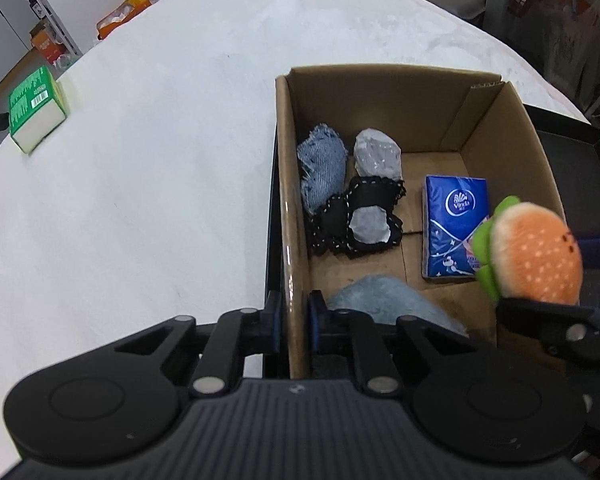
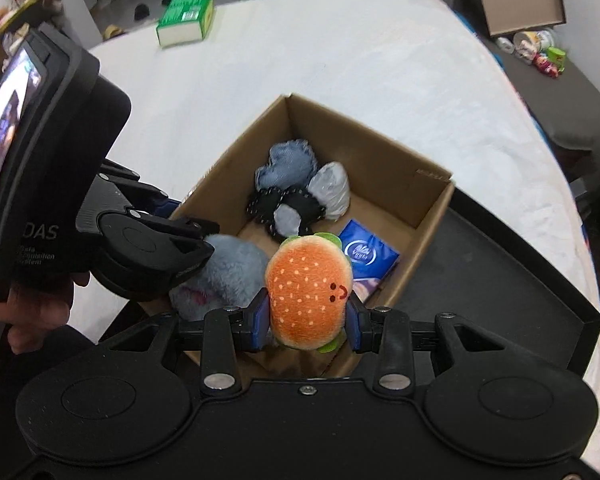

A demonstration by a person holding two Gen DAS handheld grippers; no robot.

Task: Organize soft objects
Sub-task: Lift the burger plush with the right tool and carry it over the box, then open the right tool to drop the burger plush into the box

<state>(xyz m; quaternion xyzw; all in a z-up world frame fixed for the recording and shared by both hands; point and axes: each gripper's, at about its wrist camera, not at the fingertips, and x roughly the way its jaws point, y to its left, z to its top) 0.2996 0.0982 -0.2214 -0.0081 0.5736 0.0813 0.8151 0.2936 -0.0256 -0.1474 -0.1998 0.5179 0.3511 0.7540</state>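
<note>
The left claw (image 1: 294, 320) is clamped on the near wall of the cardboard box (image 1: 380, 92), which sits on the white desk (image 1: 160, 160). The right claw (image 2: 308, 320) squeezes a plush burger (image 2: 308, 284) just above the box. Inside lies a blue tissue pack (image 1: 454, 224) reading "Vinda". The left unit's casing shows "DAS".
</note>
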